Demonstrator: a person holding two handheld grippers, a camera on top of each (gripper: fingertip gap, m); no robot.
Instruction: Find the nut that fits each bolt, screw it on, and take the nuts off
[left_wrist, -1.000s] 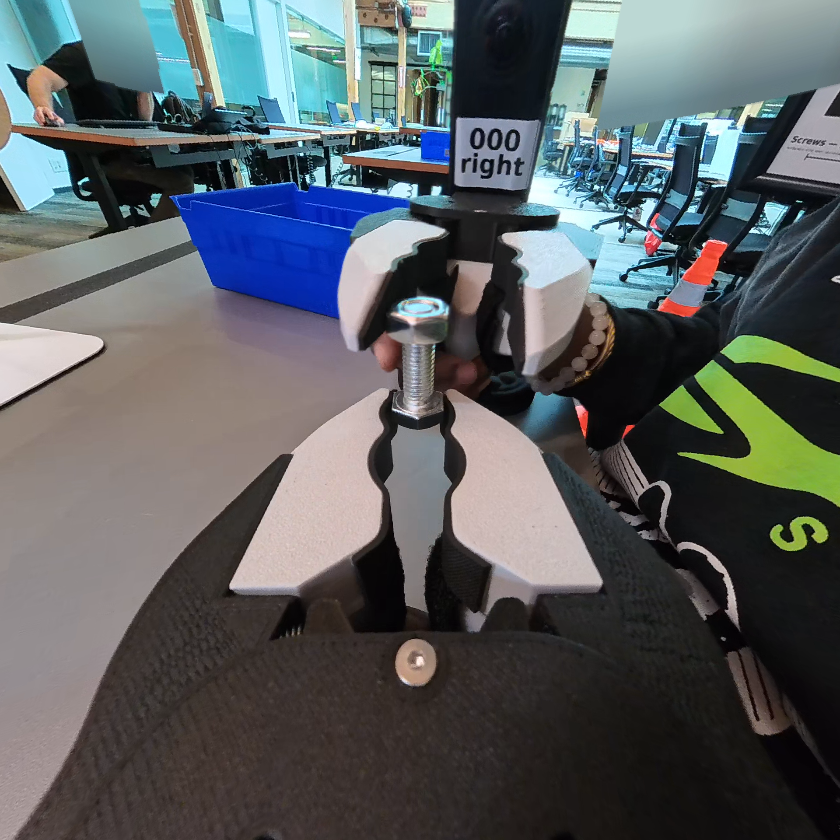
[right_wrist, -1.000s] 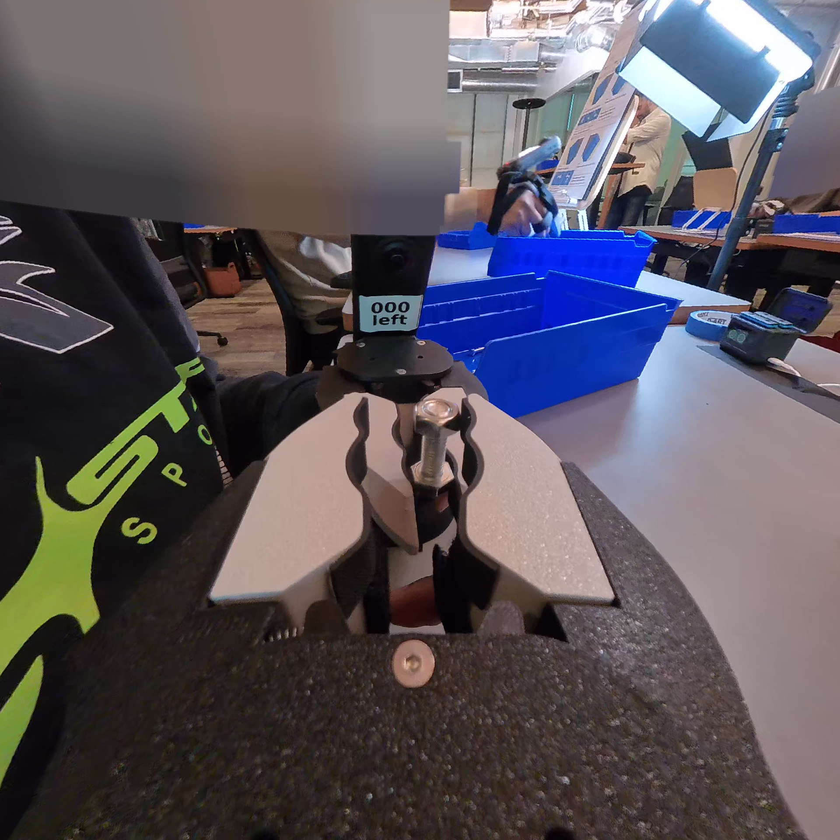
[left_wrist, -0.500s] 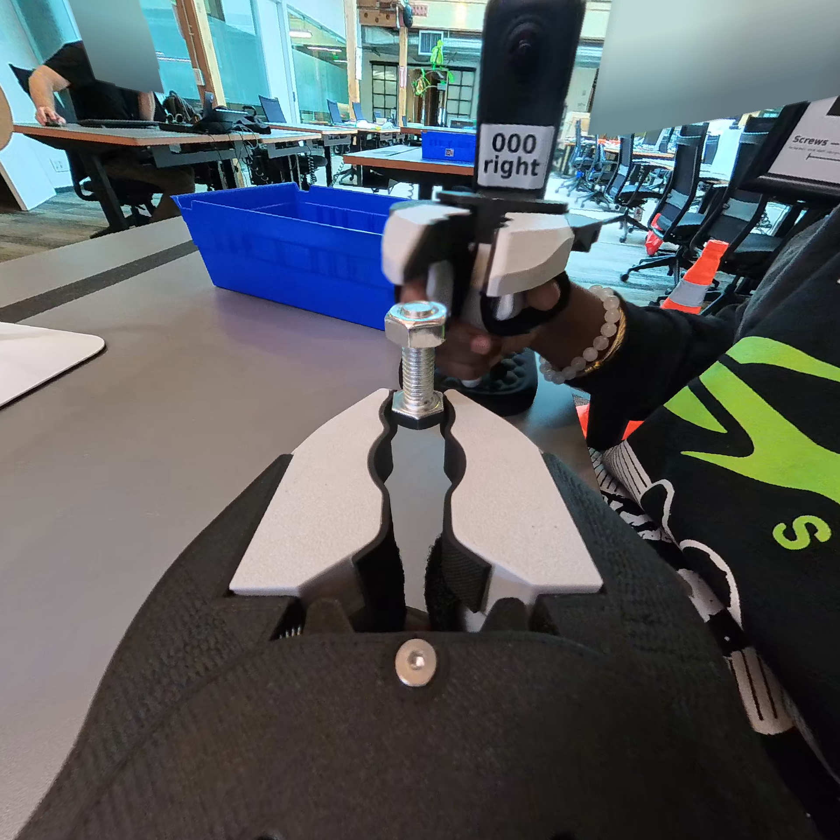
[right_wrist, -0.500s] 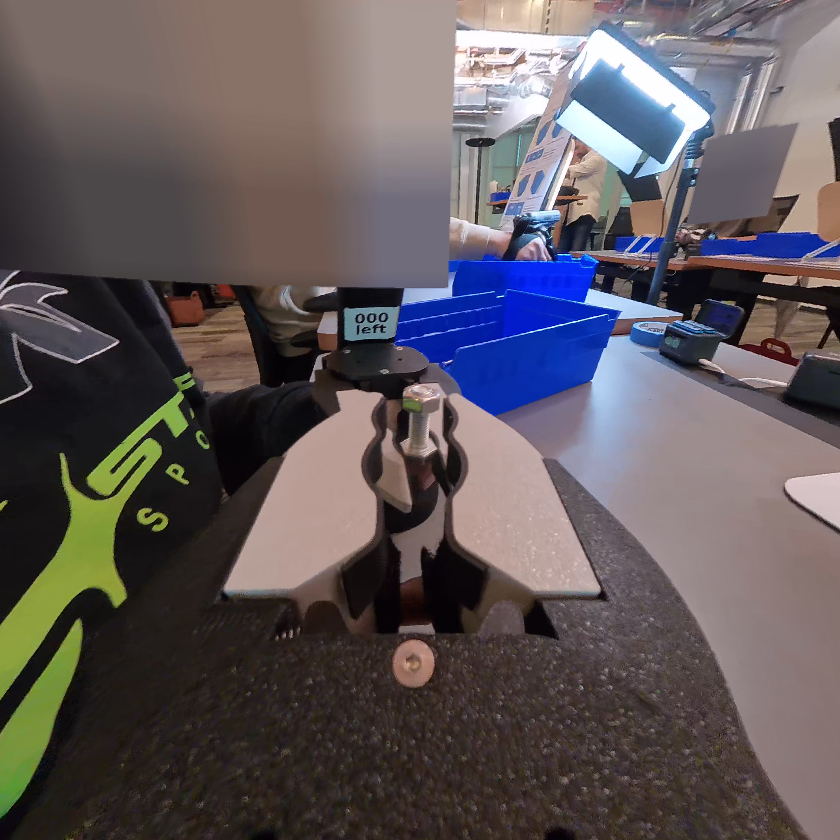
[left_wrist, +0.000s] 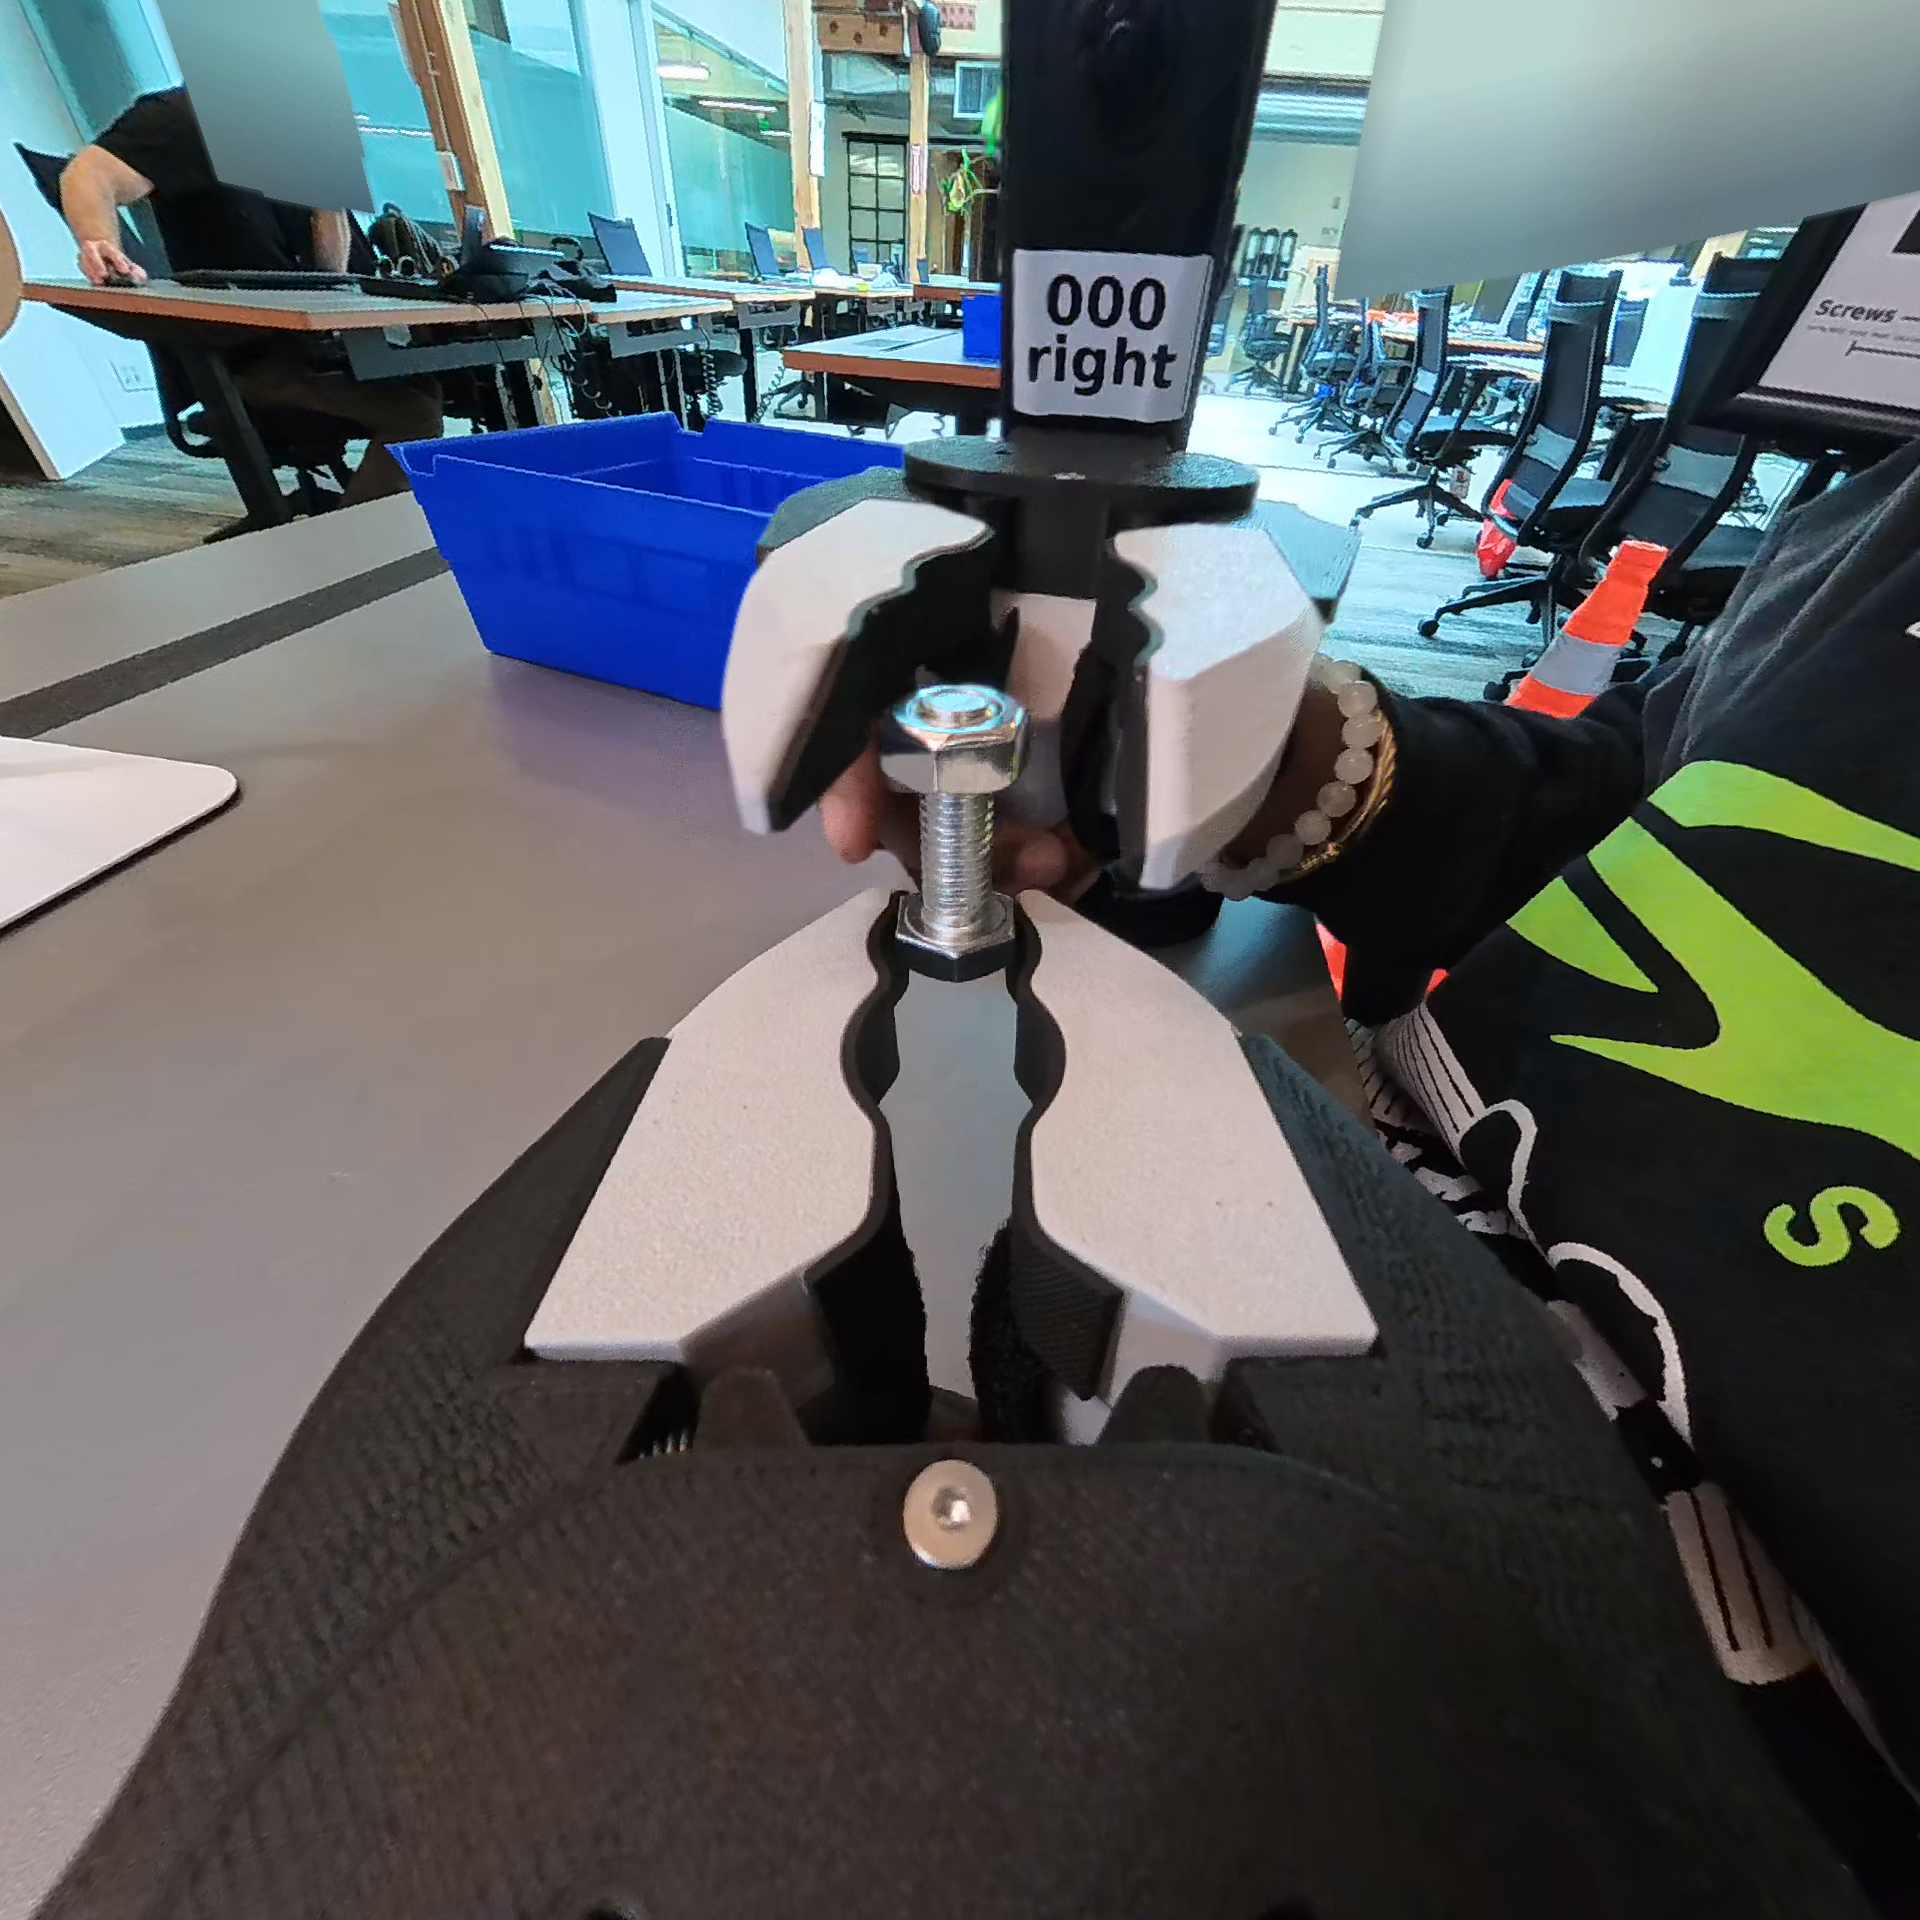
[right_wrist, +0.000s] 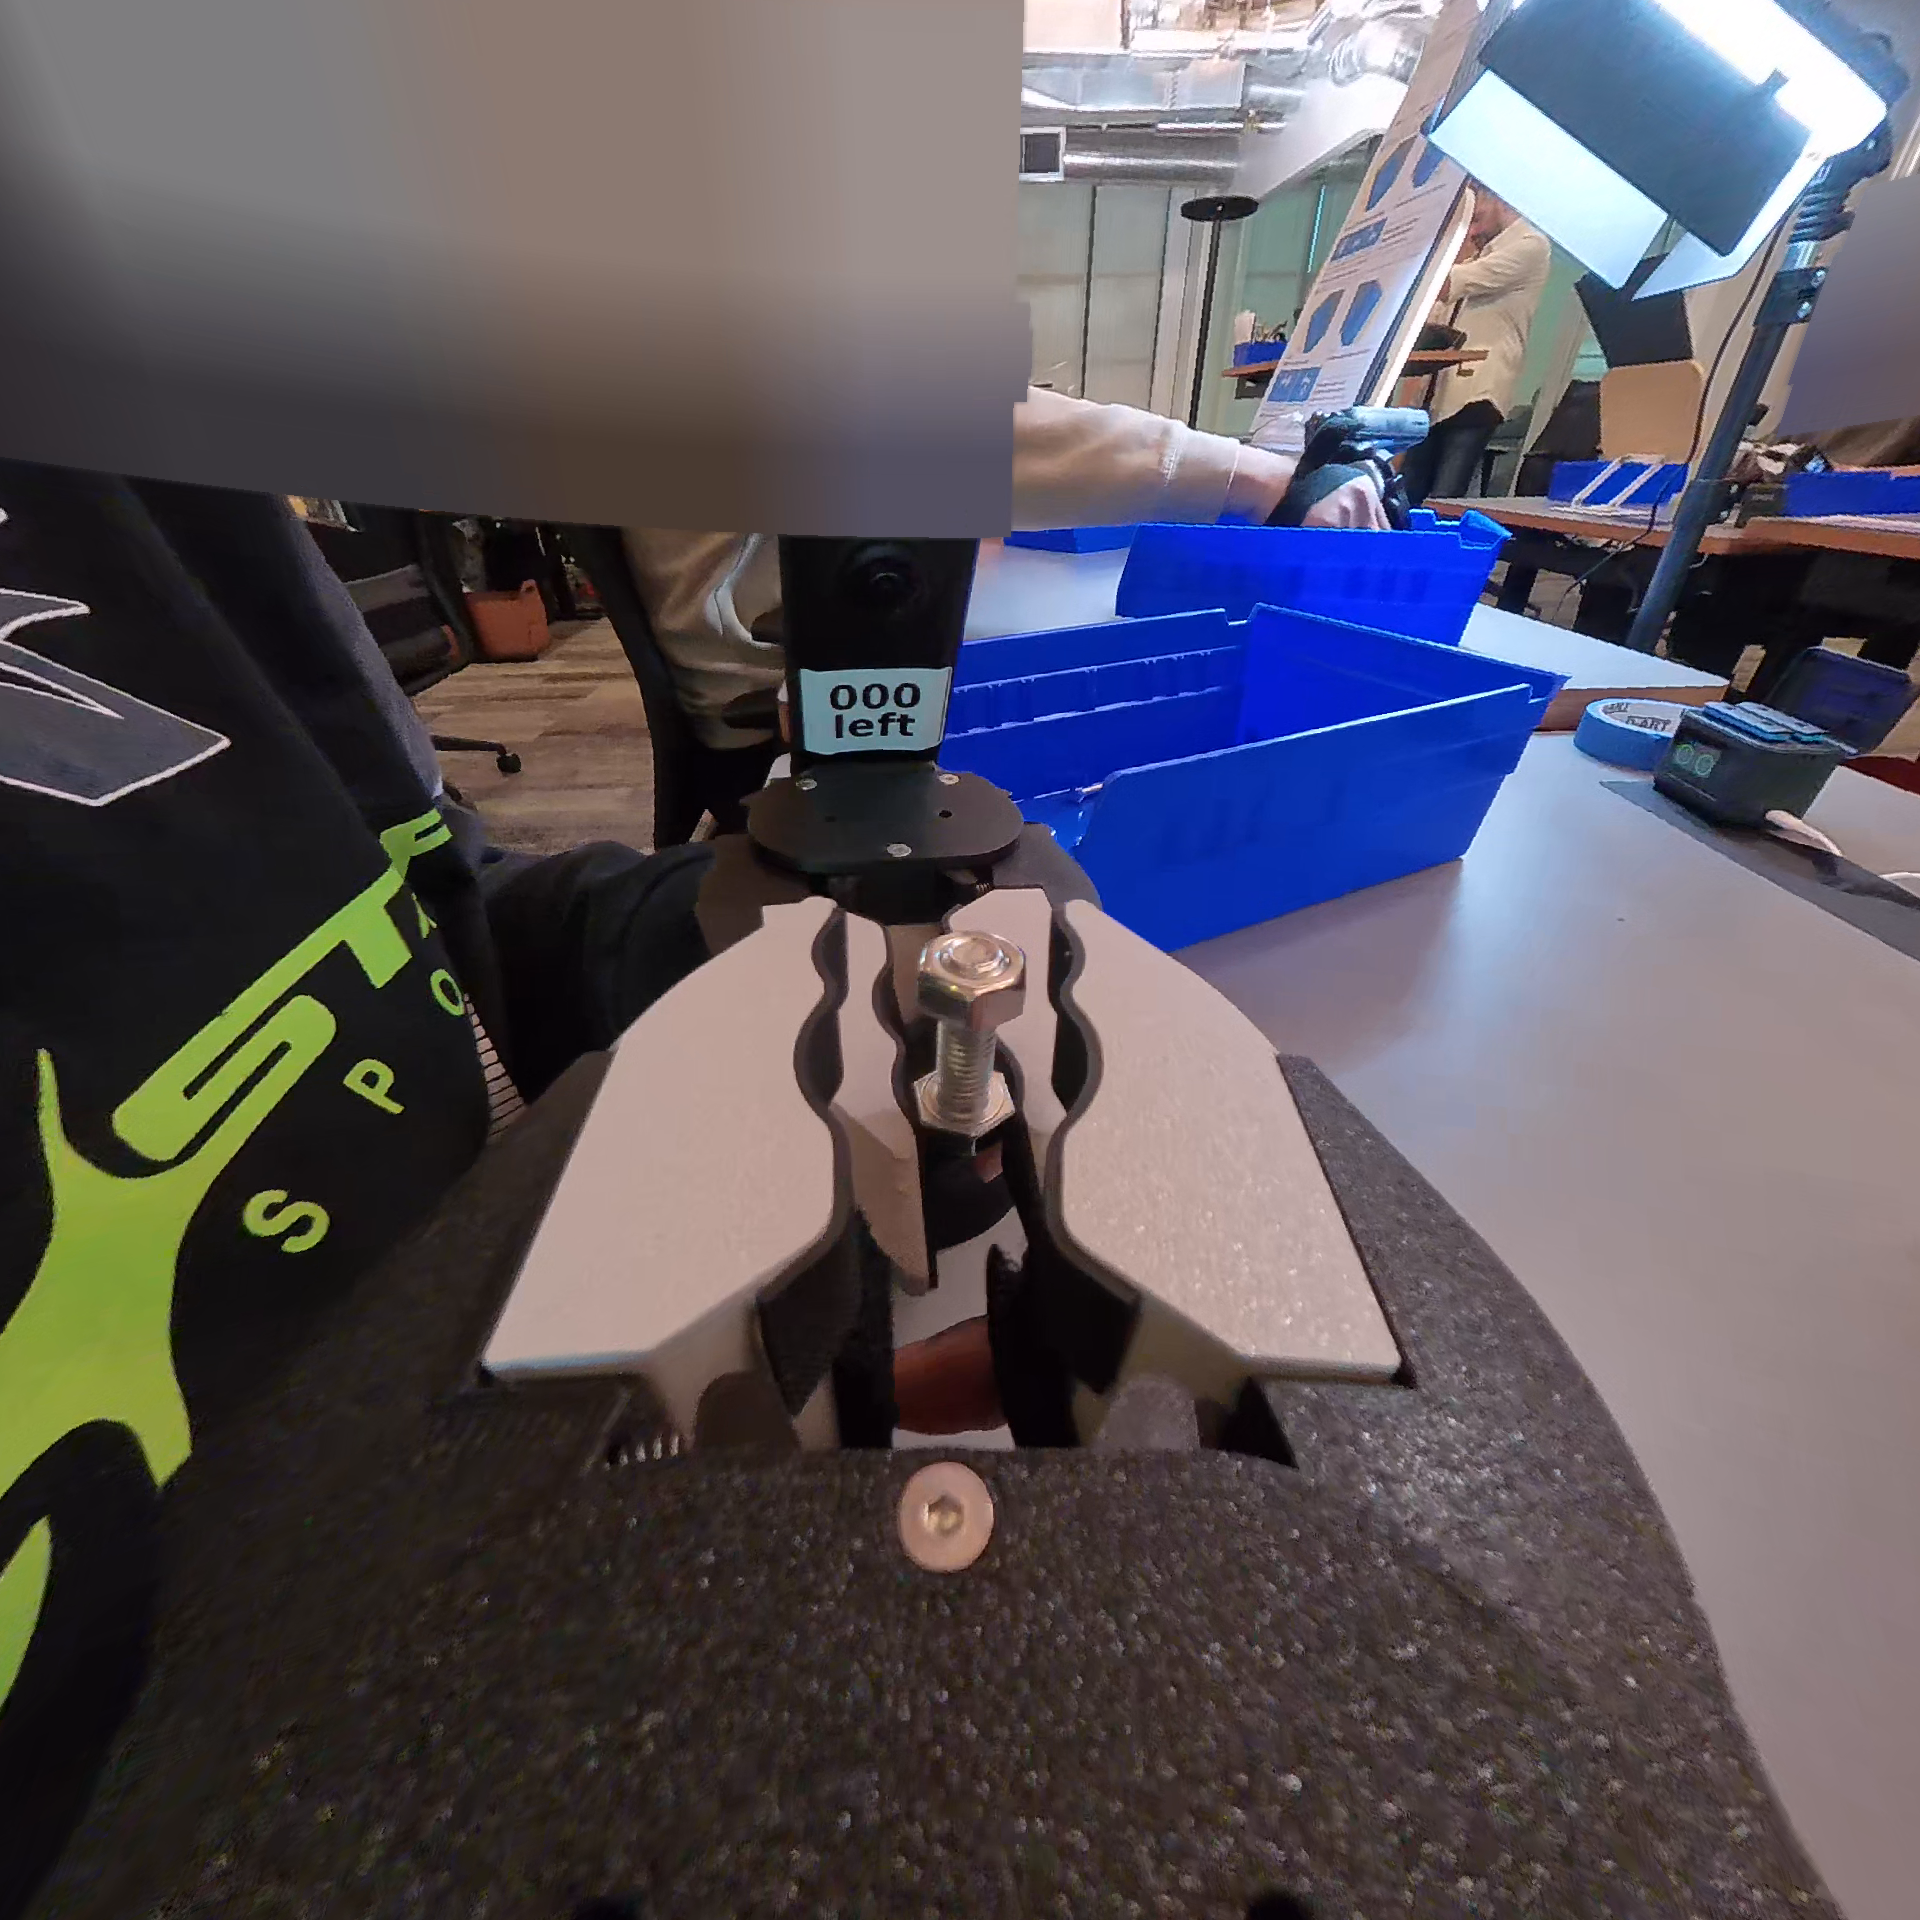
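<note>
Left wrist view shows open grey tabletop (left_wrist: 312, 987) stretching away on my left, with a white pad (left_wrist: 83, 810) at the far left edge and a blue bin (left_wrist: 623, 561) farther back. On the right my own torso in a black shirt with green print crowds the room.

My left fingers (left_wrist: 954, 940) are clenched on the hex head (left_wrist: 954, 935) of a silver bolt (left_wrist: 956, 821). The bolt stands upright, long axis vertical, threaded end pointing up. A silver nut (left_wrist: 954, 743) sits on that upper end, well apart from the head below.

My right fingers (left_wrist: 1023, 748) hang over the bolt from beyond it, spread wide on either side of the nut. I cannot tell whether the left one touches it. A white label with dark writing is stuck on the black post above them.

Right wrist view shows the same: the bolt (right_wrist: 964, 1049) upright between my spread right fingers (right_wrist: 951, 997), the nut (right_wrist: 971, 977) on top. Another blue bin (right_wrist: 1299, 790) stands to the right, then bare tabletop (right_wrist: 1610, 1091). At the far right edge are a roll of blue tape (right_wrist: 1621, 727) and a small dark device (right_wrist: 1745, 764).
</note>
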